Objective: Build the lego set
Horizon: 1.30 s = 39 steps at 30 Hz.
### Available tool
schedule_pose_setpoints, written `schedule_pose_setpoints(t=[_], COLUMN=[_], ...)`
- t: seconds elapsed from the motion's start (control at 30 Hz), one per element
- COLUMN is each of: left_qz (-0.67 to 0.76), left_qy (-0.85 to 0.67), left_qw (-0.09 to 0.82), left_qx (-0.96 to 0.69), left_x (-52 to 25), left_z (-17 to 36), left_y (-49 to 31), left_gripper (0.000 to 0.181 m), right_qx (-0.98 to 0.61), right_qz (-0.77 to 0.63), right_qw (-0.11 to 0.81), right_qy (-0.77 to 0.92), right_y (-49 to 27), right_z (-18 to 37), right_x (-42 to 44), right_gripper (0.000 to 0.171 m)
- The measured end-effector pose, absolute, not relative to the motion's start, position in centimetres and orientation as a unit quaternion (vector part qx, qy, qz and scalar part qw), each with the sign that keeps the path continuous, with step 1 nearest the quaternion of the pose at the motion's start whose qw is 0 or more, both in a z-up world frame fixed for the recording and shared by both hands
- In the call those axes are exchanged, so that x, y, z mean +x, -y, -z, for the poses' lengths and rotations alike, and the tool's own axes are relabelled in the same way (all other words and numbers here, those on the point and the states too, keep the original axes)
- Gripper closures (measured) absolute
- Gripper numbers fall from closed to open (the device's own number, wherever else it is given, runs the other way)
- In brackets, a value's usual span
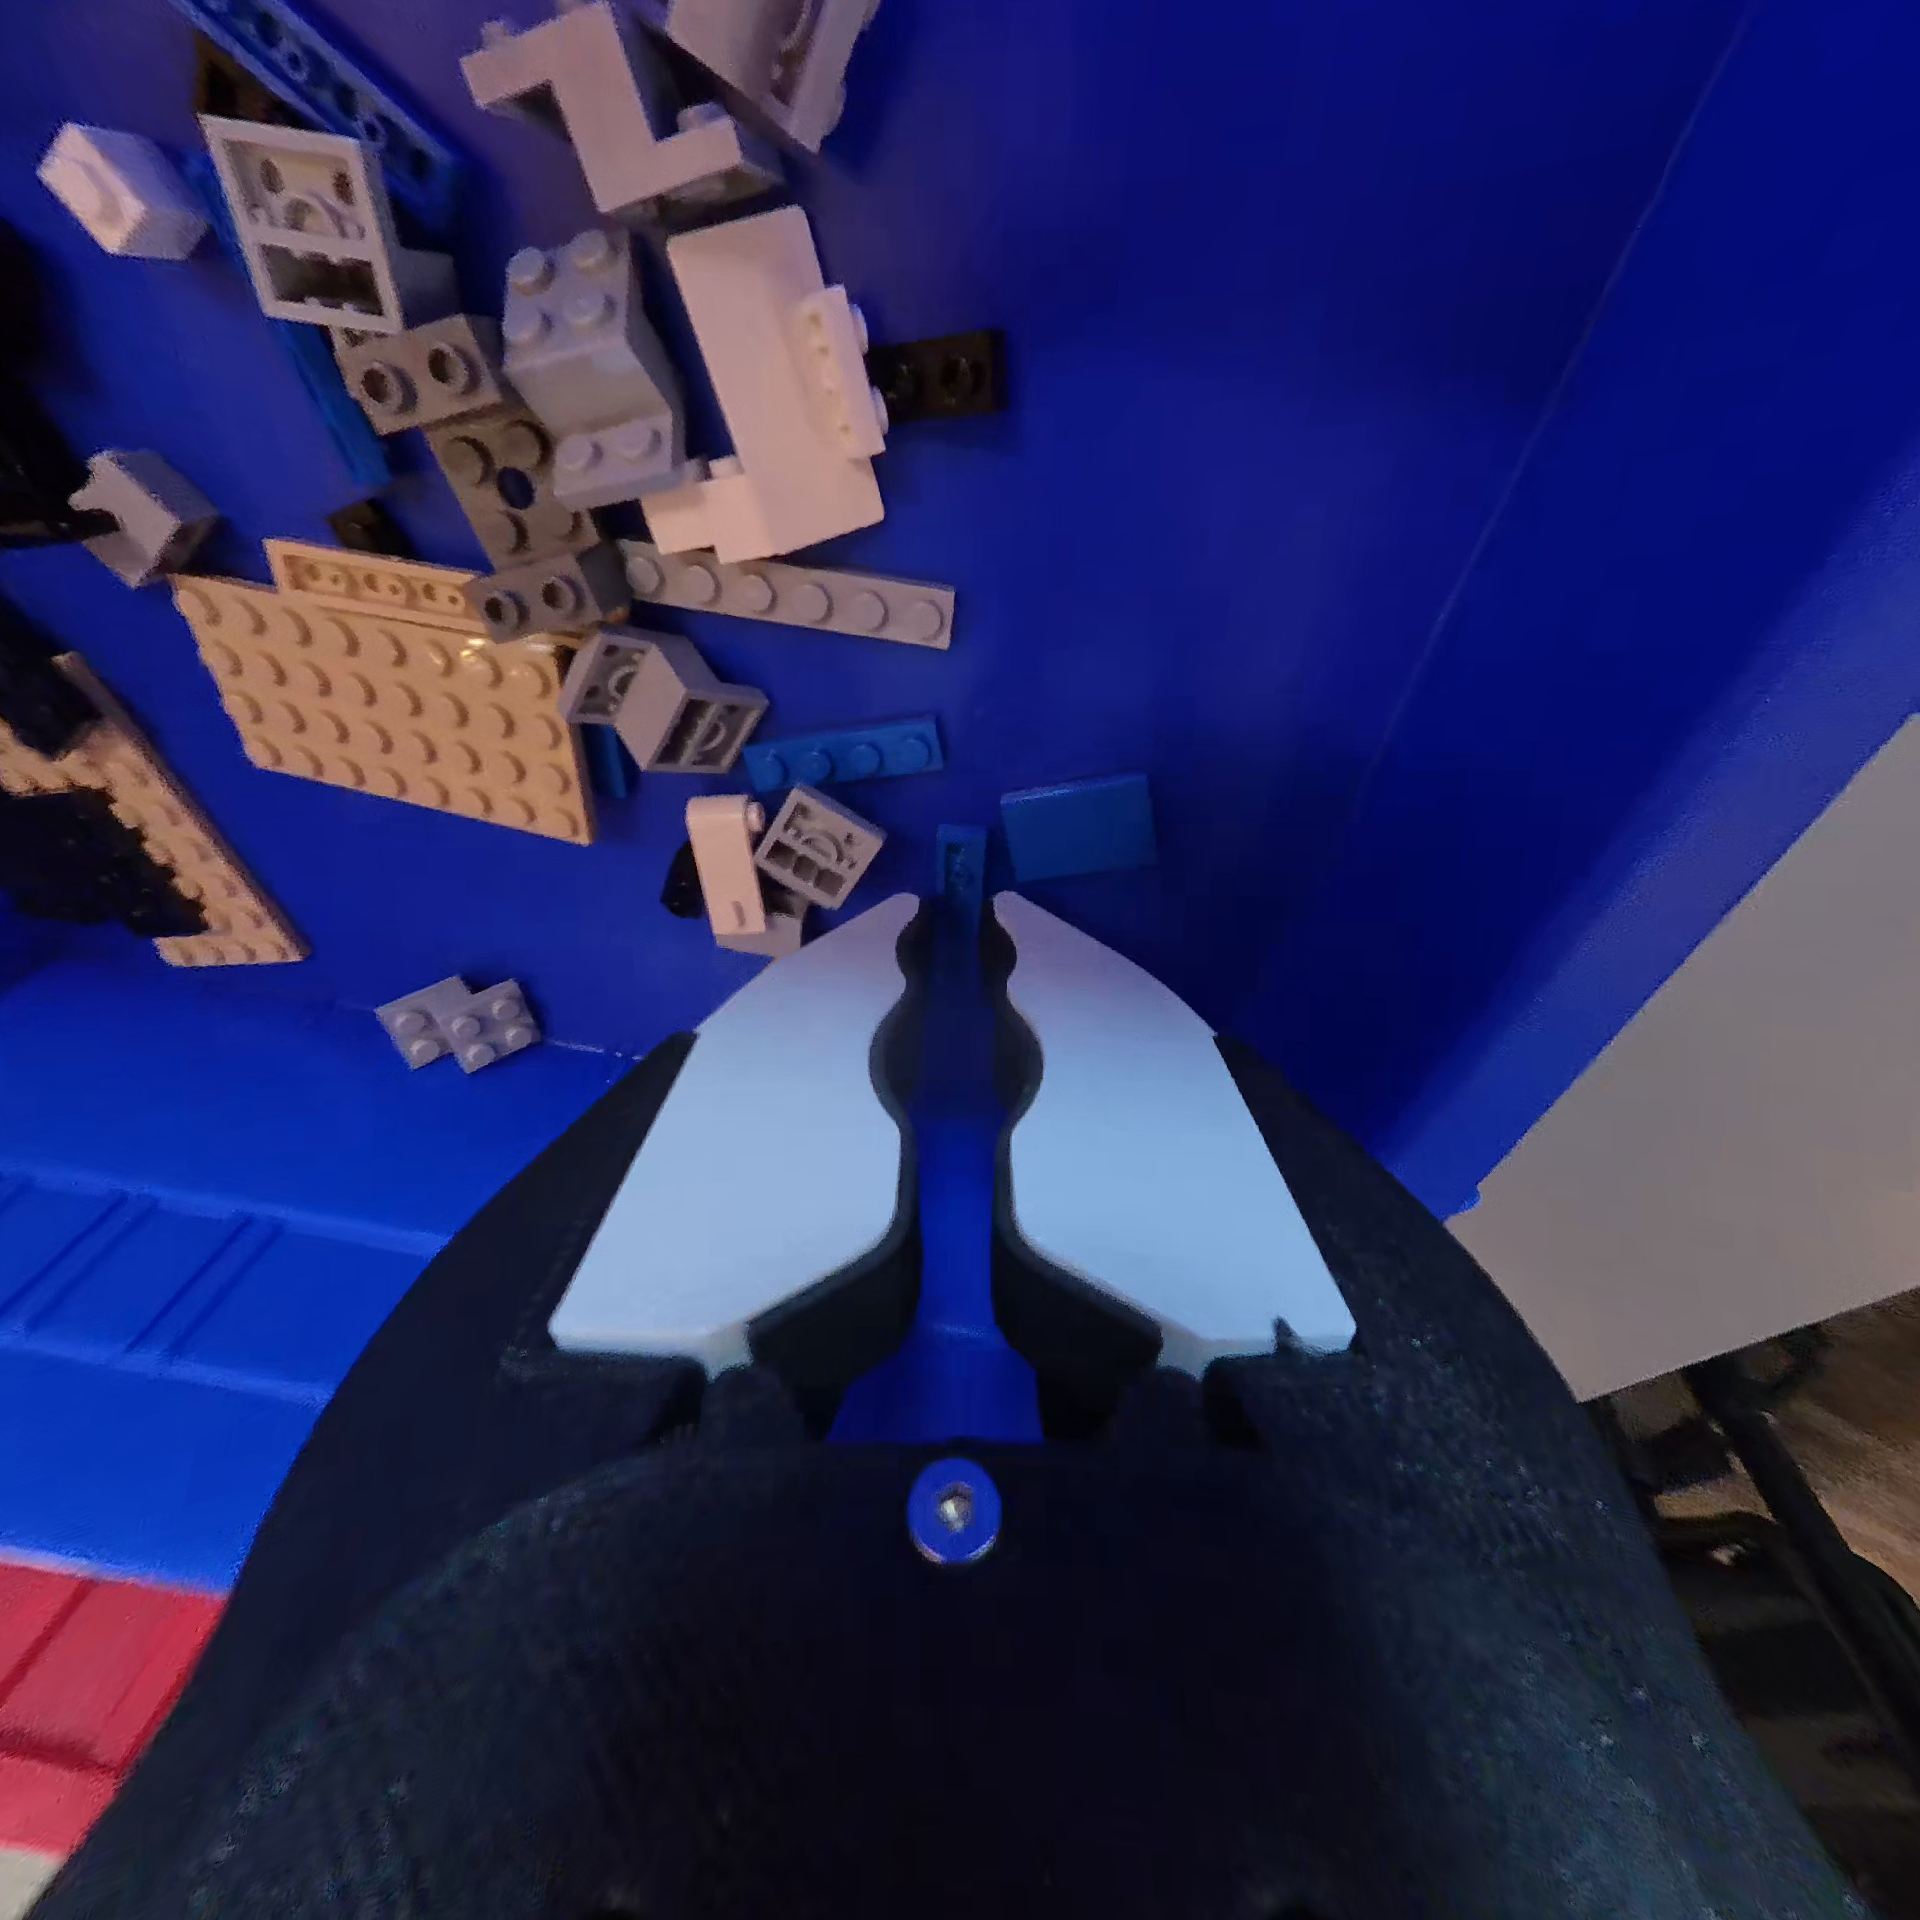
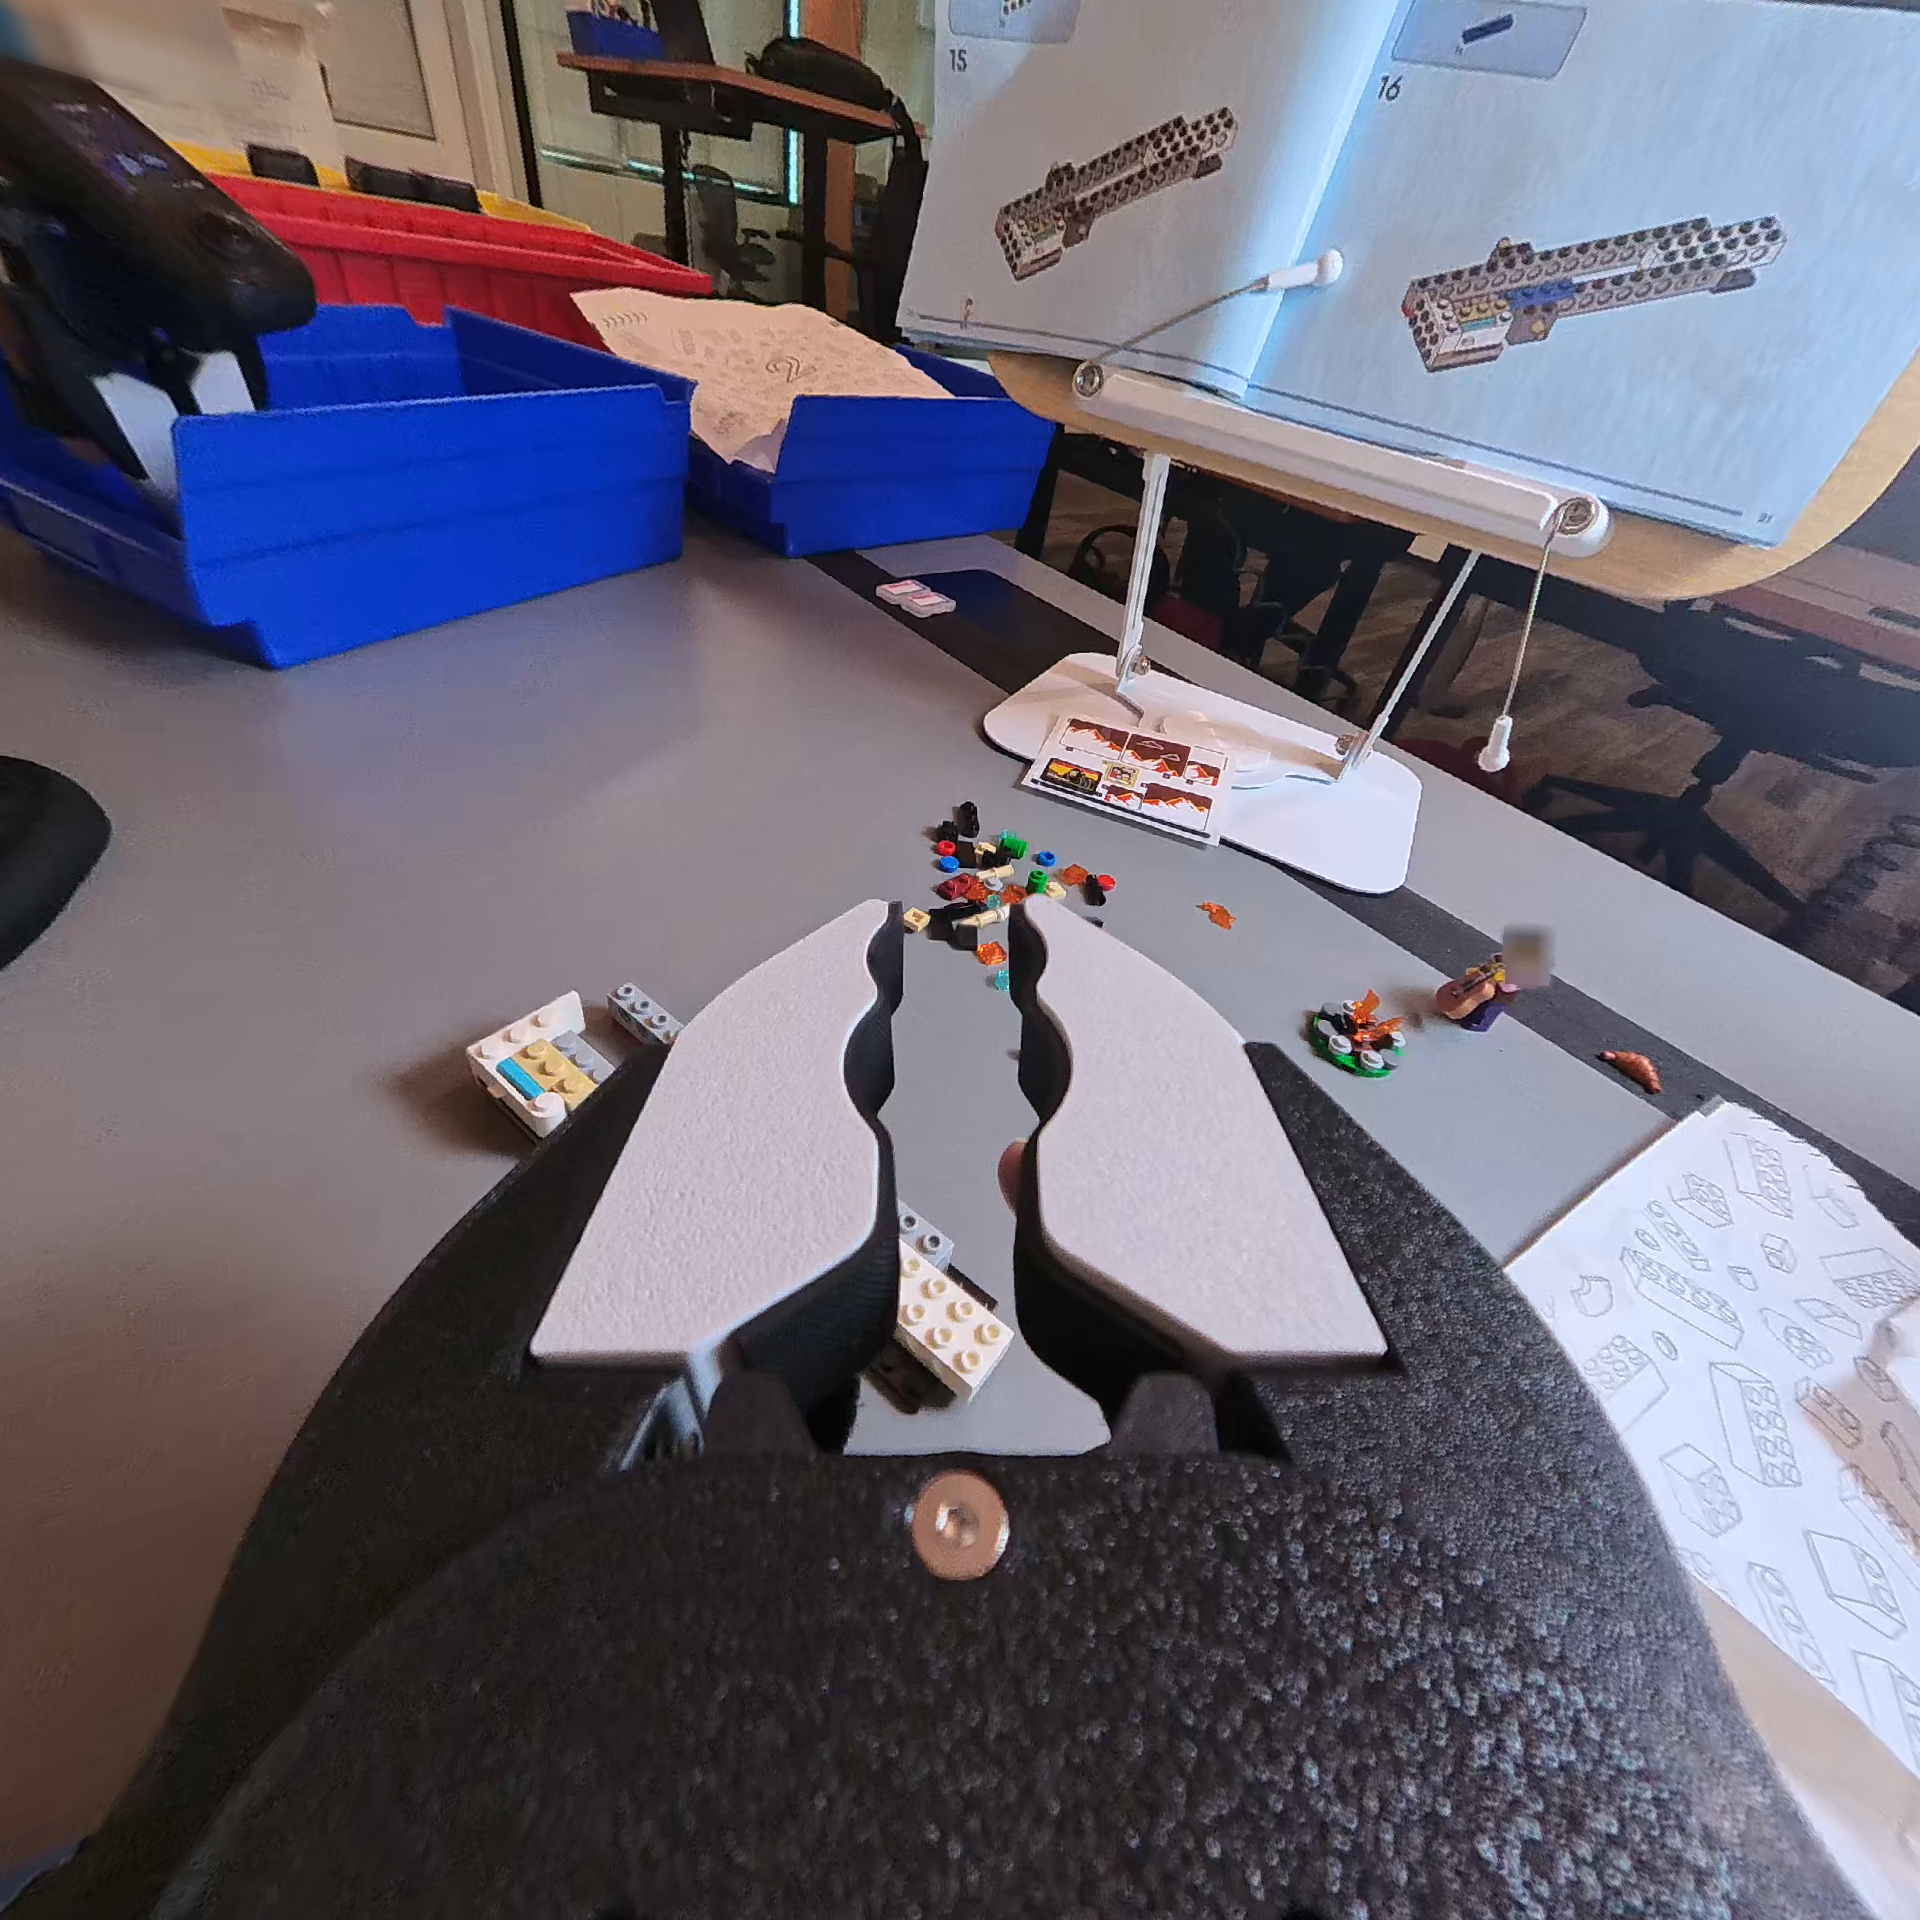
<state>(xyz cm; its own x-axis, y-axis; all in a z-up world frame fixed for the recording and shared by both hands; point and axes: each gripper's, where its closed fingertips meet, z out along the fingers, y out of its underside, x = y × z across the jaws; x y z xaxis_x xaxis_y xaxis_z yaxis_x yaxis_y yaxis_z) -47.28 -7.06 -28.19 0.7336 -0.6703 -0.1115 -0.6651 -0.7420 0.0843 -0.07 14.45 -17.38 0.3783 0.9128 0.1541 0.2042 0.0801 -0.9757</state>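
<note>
The left gripper [image 1: 958, 914] reaches into a blue bin [image 1: 1351, 520], its tips clamped on a small blue plate [image 1: 958, 868] held on edge, long axis running straight out along the fingers; just beyond it lies a blue tile [image 1: 1078, 828], and a blue strip [image 1: 847, 750] sits near on the left. The bin holds a heap of grey bricks [image 1: 592, 364], a tan baseplate [image 1: 395, 696], a grey strip [image 1: 790, 597] and a grey pair [image 1: 460, 1021] lying apart from the heap.

The right gripper [image 2: 958, 914] hangs over the grey table [image 2: 416, 831], jaws slightly apart and empty; below its fingers sits a white brick [image 2: 951, 1325], and left of them a small white build [image 2: 535, 1065]. Ahead lie scattered tiny parts [image 2: 997, 878], a sticker sheet [image 2: 1127, 774], and a stand [image 2: 1247, 769] bearing the open manual [image 2: 1455, 208]. Two blue bins stand far left; the second bin [image 2: 883, 468] holds a paper bag [image 2: 758, 364].
</note>
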Motion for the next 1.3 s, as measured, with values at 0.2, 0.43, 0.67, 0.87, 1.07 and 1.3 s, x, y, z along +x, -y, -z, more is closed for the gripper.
schedule_pose_setpoints(t=[0.2, 0.43, 0.67, 0.87, 1.07, 1.3], left_qz=[0.096, -0.132, -0.415, -0.519, -0.549, -0.572], left_qy=[0.342, 0.392, 0.320, 0.234, 0.228, 0.231], left_qw=[-0.243, -0.599, -0.637, -0.592, -0.577, -0.568], left_qx=[0.902, 0.685, 0.565, 0.571, 0.560, 0.545], left_x=[-43.9, -24.2, -8.7, -5.3, -3.3, -3.1], left_z=[18.5, 5.4, 6.0, 10.8, 12.4, 12.5], left_y=[2.1, -1.0, -3.4, -5.5, -3.8, -3.1], left_gripper=[0.173, 0.173, 0.174, 0.173, 0.173, 0.173], right_qx=[-0.595, -0.564, -0.494, -0.487, -0.481, -0.475], right_qz=[-0.325, -0.402, -0.454, -0.518, -0.553, -0.550], right_qw=[0.574, 0.545, 0.544, 0.498, 0.474, 0.478], right_qy=[0.459, 0.472, 0.504, 0.497, 0.488, 0.494], right_y=[-14.2, -12.0, -7.9, -5.6, -3.5, -2.4], right_z=[16.7, 16.6, 14.5, 14.3, 13.8, 13.6], right_x=[0.0, -0.9, -1.6, -2.4, -3.4, -3.7], right_gripper=[0.152, 0.152, 0.151, 0.147, 0.143, 0.155])
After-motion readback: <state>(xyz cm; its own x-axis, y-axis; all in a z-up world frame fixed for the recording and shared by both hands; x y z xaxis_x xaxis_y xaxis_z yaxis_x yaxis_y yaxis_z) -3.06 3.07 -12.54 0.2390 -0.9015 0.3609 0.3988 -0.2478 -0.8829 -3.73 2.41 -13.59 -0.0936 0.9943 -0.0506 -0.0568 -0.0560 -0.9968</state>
